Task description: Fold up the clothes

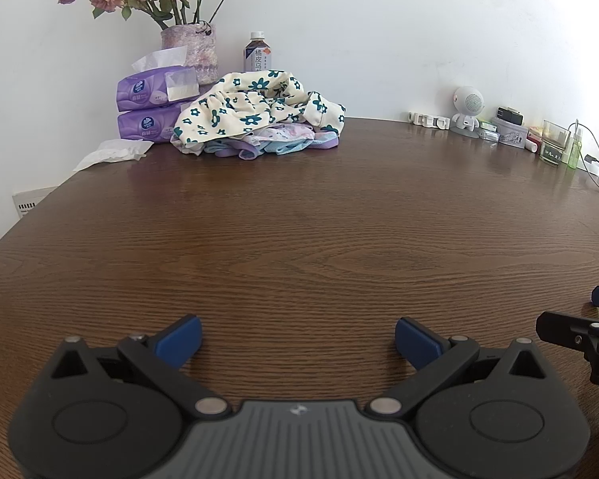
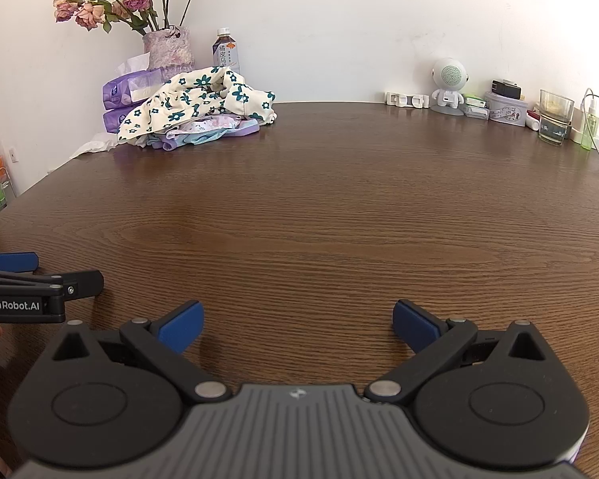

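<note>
Left wrist view. My left hand-held gripper (image 1: 298, 337) hangs low over the bare near part of the table (image 1: 299, 239), blue pads spread wide, nothing between them. The clothes (image 1: 255, 115) sit in one crumpled heap at the far left of the table, well apart from me: a cream garment with dark teal flowers on top, pastel blue and purple pieces bunched under it. Just behind the heap are stacked purple tissue packs (image 1: 151, 107), a vase of dried roses (image 1: 189, 50) and a bottle (image 1: 256, 52); a loose tissue (image 1: 114, 151) lies to its left. My right hand-held gripper (image 1: 595, 323) shows at the right edge, only partly in frame.

Right wrist view. My right hand-held gripper (image 2: 297, 321) is likewise spread and empty, over bare wood. The heap (image 2: 197, 107) is again far off at upper left, unsorted. Small clutter lines the far right edge: a white robot-shaped speaker (image 2: 448, 86), a glass (image 2: 554, 117). The left tool enters at the left edge.

Assessment: nothing folded, no garment laid flat, no finished stack visible. The task looks unstarted; every piece is left to do. Likely first step is reaching to the heap and drawing the flowered garment onto the clear area.
</note>
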A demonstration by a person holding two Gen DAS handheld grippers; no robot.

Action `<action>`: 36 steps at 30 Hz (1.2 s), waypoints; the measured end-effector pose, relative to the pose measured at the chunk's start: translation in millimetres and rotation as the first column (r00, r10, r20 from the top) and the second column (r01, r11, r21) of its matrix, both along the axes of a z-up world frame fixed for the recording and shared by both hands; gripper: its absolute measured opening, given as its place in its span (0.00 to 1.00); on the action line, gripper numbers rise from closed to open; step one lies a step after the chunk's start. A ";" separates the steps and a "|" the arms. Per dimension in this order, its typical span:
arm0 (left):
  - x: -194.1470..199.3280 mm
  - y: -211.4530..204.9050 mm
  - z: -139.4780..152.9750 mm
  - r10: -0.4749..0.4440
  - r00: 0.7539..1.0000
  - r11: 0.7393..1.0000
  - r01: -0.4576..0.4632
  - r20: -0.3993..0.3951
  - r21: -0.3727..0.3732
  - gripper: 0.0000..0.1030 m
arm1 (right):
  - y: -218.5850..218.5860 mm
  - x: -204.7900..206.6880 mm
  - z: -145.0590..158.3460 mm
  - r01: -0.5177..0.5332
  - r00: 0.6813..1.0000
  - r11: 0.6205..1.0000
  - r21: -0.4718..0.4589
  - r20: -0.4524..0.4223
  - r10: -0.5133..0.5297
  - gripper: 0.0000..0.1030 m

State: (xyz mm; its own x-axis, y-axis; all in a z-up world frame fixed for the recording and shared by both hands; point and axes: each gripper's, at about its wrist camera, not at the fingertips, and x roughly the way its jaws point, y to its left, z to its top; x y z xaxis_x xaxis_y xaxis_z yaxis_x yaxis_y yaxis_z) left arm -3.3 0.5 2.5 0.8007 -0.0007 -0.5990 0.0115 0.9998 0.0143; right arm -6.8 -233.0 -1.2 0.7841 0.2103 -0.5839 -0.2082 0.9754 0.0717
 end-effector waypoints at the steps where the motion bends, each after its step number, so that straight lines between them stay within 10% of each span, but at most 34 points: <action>1: 0.0 0.0 0.0 0.000 1.000 1.000 0.000 0.000 0.000 1.00 | 0.1 0.0 0.0 0.000 1.000 1.000 0.000 0.000 0.000 1.00; 36: -0.7 -1.6 0.4 -0.012 1.000 1.000 0.012 0.004 -0.006 1.00 | -0.2 -1.5 1.5 -0.006 1.000 1.000 -0.004 0.020 0.006 1.00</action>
